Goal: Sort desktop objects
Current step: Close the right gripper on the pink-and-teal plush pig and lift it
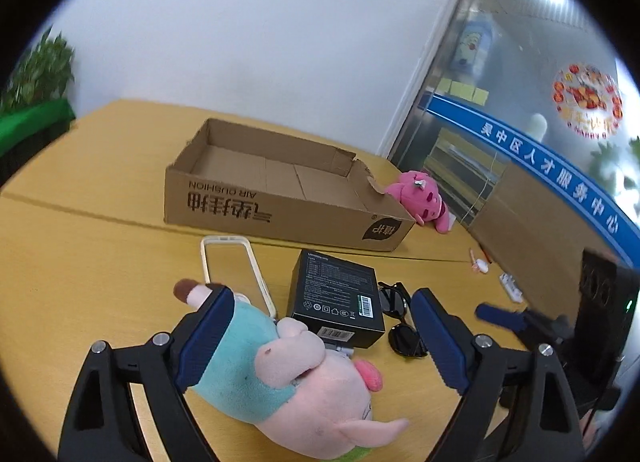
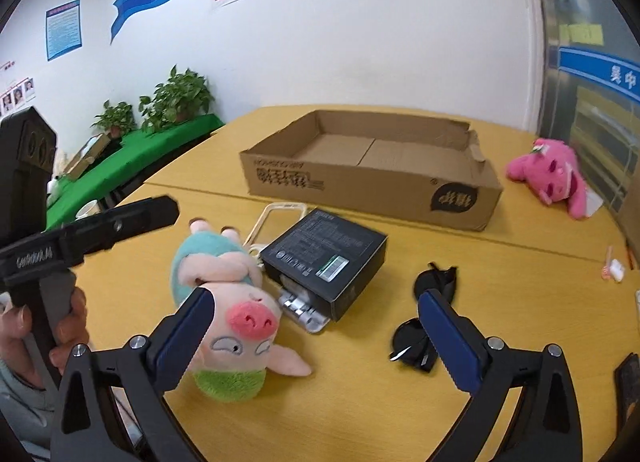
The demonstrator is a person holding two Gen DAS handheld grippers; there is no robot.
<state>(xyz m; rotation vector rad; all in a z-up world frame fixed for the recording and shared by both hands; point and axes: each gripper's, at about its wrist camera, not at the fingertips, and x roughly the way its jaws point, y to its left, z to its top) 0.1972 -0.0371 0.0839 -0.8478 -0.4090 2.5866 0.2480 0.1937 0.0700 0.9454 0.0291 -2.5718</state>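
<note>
Your left tool [image 1: 320,334] was spread wide around the pig toy [image 1: 288,374], low centre of the frame, apparently lining up a grab, nothing gripped yet. Your right tool [image 2: 316,342] also hung released, holding nothing, over bare tabletop [image 2: 500,282] between the pig's head and the sunglasses [image 2: 424,322]. The cardboard box [image 1: 280,198] sat mid-frame, likely the drop spot, with no items inside.
</note>
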